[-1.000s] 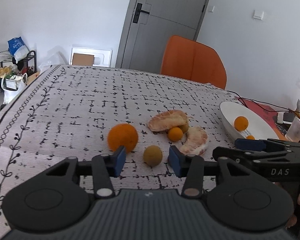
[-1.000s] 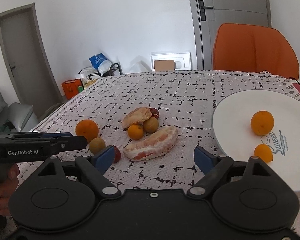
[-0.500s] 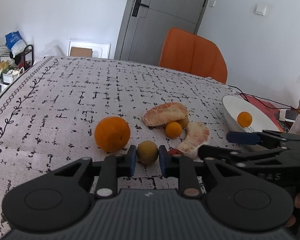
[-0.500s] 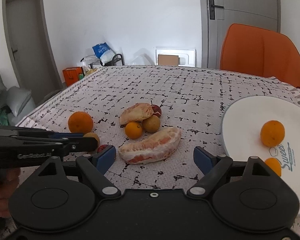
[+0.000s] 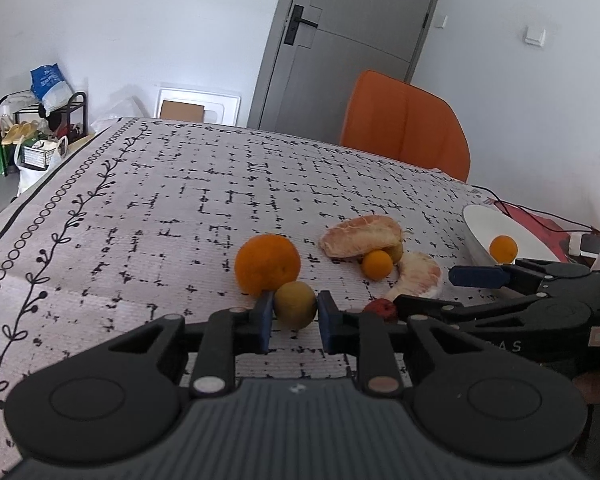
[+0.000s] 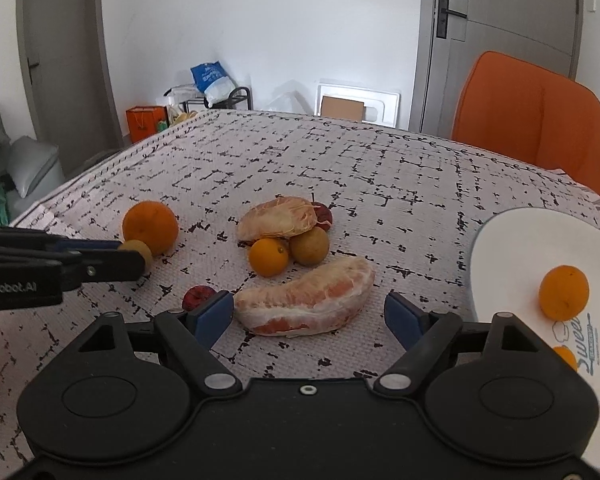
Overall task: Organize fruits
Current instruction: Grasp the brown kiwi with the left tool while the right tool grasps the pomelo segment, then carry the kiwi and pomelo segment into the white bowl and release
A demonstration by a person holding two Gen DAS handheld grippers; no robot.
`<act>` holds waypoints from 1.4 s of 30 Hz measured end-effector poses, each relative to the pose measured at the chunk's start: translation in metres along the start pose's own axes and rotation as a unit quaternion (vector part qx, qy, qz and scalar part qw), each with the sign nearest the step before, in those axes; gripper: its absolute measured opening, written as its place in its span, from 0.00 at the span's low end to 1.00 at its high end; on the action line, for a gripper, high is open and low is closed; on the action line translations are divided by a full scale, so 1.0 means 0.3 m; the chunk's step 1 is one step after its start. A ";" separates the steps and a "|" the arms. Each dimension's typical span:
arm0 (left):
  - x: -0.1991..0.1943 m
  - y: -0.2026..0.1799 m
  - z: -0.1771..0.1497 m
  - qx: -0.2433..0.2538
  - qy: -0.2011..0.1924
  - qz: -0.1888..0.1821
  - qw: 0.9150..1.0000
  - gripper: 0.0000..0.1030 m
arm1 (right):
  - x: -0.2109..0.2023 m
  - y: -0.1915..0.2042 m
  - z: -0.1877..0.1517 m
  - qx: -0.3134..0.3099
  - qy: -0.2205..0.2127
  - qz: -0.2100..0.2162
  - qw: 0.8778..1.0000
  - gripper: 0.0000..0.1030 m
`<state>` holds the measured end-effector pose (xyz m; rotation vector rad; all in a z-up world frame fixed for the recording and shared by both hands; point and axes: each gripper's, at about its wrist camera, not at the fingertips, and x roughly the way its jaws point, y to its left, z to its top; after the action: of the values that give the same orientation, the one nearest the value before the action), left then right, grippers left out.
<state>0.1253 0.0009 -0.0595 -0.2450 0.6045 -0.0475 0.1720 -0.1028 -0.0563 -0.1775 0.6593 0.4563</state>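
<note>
Closed in since a second ago: left gripper (image 5: 292, 322), then wide open short of the longan (image 5: 295, 305), now narrowed onto it, blue pads (image 5: 264, 322) against both its sides; whether lifted off the cloth (image 5: 148, 216) or resting on it, impossible to tell. Seen from the right wrist as a black arm (image 6: 60, 266) reaching in from the left edge, with the longan (image 6: 138, 249) at its tip, just in front of the big orange (image 6: 150, 227). Same orange (image 5: 267, 264) touching or nearly touching the longan from behind in the left view. Little changed on the right: right gripper (image 6: 309, 318) spread wide, holding nothing, pads (image 6: 216, 314) flanking the near pomelo wedge (image 6: 305, 304) without touching it. Small dark red fruit (image 6: 197, 297) just behind the left pad. Farther back, a tight cluster: second pomelo wedge (image 6: 278, 218) lying over a small orange (image 6: 268, 257) and a brown round fruit (image 6: 309, 246), with another red fruit (image 6: 324, 216) peeking out behind. White plate (image 6: 511, 248) at the right, well apart from the cluster, carrying one orange (image 6: 563, 291) and part of a second (image 6: 565, 356) at the rim of view, beside printed blue lettering. Orange chair (image 6: 533, 120) behind the table; grey door (image 5: 351, 40) beyond it.
</note>
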 end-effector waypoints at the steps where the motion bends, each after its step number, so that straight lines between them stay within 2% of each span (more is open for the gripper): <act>1: -0.002 0.003 0.000 -0.001 -0.001 0.001 1.000 0.22 | 0.003 0.001 0.002 -0.001 0.000 0.001 1.000 0.81; 7: -0.022 0.021 -0.006 -0.005 -0.004 0.003 1.000 0.22 | 0.023 0.015 0.009 -0.016 0.001 -0.003 1.000 0.82; 8: -0.027 0.026 -0.008 -0.006 -0.004 0.003 1.000 0.22 | 0.026 0.019 0.011 -0.020 0.001 -0.005 1.000 0.81; 9: -0.030 0.029 -0.008 -0.007 -0.005 0.004 1.000 0.22 | 0.027 0.025 0.010 -0.025 0.000 -0.008 1.000 0.75; 18: -0.059 0.038 -0.009 -0.011 -0.013 0.004 1.000 0.22 | -0.029 0.021 0.000 -0.013 -0.013 -0.003 1.000 0.74; 29: -0.072 -0.026 0.001 0.008 -0.023 -0.017 1.000 0.22 | -0.188 -0.040 0.000 0.024 -0.061 -0.025 0.998 0.74; 42: -0.021 -0.169 0.031 0.041 -0.023 -0.045 0.998 0.22 | -0.297 -0.180 -0.061 0.058 -0.082 -0.073 0.992 0.74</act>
<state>0.1267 -0.0455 -0.0362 -0.1929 0.5435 -0.1539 0.1249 -0.1876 -0.0138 -0.0767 0.5058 0.2873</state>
